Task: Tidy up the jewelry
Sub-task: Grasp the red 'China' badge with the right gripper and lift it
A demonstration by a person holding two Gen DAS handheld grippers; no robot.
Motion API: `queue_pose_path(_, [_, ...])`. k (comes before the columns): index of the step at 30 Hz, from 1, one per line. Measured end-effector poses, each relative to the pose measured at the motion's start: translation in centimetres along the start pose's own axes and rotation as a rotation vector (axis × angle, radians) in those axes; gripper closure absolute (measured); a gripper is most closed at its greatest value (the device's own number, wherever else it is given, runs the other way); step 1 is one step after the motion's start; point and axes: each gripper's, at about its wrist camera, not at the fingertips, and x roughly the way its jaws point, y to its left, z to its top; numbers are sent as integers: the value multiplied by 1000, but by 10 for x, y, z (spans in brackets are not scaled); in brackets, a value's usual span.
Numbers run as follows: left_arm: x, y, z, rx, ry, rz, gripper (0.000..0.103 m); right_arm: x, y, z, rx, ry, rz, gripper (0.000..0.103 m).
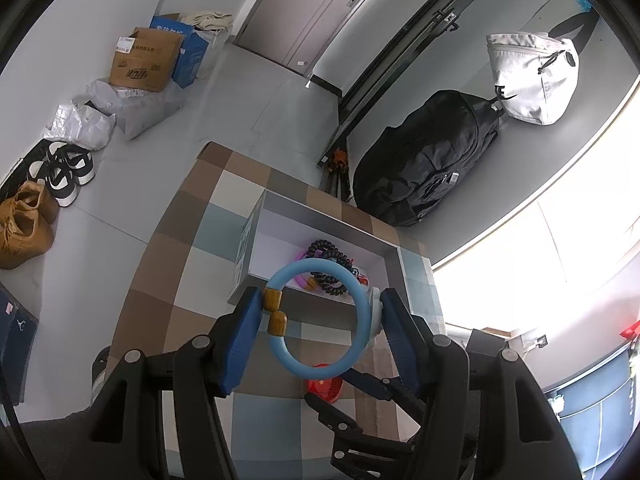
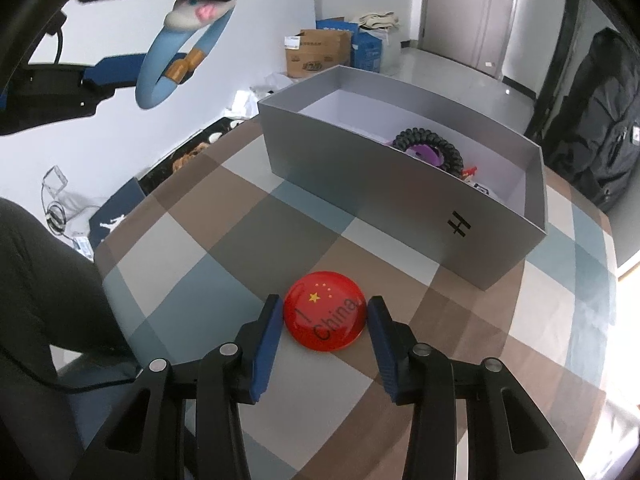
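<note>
A light blue bangle (image 1: 320, 316) sits at the frame's centre, clamped in the left hand-held gripper (image 1: 318, 312) above a grey box (image 1: 394, 270) holding a black coiled bracelet (image 1: 332, 266). Lower centre, the right hand-held gripper (image 2: 322, 326) brackets a red badge (image 2: 325, 316) on the checkered counter (image 2: 224, 240), its fingers not visibly squeezing.

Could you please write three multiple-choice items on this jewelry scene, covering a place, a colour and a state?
1. Where does the black beaded bracelet lie?
A. inside the grey box
B. on the checked cloth
C. on the floor

2. What colour is the round badge?
A. green
B. red
C. white

3. What is the left gripper doing?
A. hanging open and bare
B. resting in the box
C. gripping the blue bangle

Answers: 1 A, it shows above the box wall inside. 2 B, red with yellow stars. 3 C, both fingers press the ring's sides.
</note>
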Motion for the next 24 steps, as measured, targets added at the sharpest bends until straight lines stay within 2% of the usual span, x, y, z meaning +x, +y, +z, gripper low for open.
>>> queue_pose_path(6, [1, 0, 0, -4, 2, 2, 48, -6, -8, 5, 53, -23, 43, 61])
queue_pose_path(24, [22, -11, 0, 20, 25, 35, 48, -50, -43, 39, 224, -204, 139, 61])
